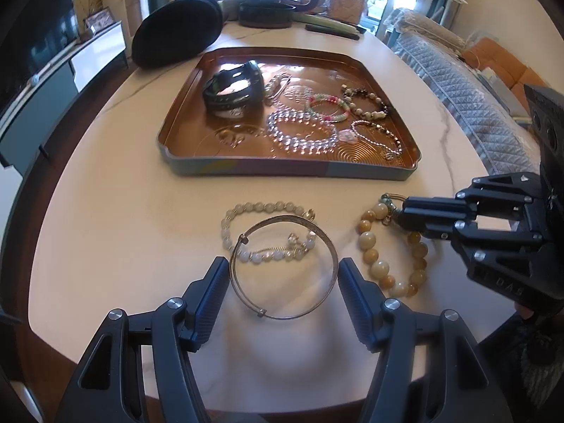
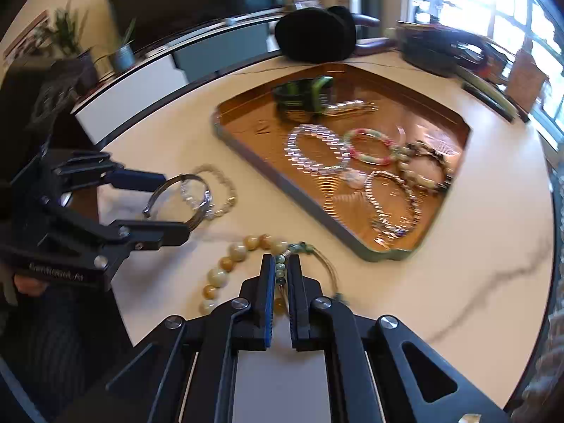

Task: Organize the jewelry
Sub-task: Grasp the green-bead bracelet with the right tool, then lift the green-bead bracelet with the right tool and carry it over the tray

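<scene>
My left gripper [image 1: 283, 278] jaws straddle a stiff, slippery metal bangle [image 1: 282, 268] on the counter [image 1: 105, 232], unclenched; my right gripper [image 2: 281, 268] pinches the amber bead bracelet [image 2: 225, 271] by its floppy tassel.

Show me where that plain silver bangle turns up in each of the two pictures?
Left wrist view: the silver bangle lies low in the middle, between the open left tool's fingers.
Right wrist view: the bangle is at middle left, again between that tool's fingers.
Shared landmark: the copper tray of bracelets lies beyond it.
</scene>
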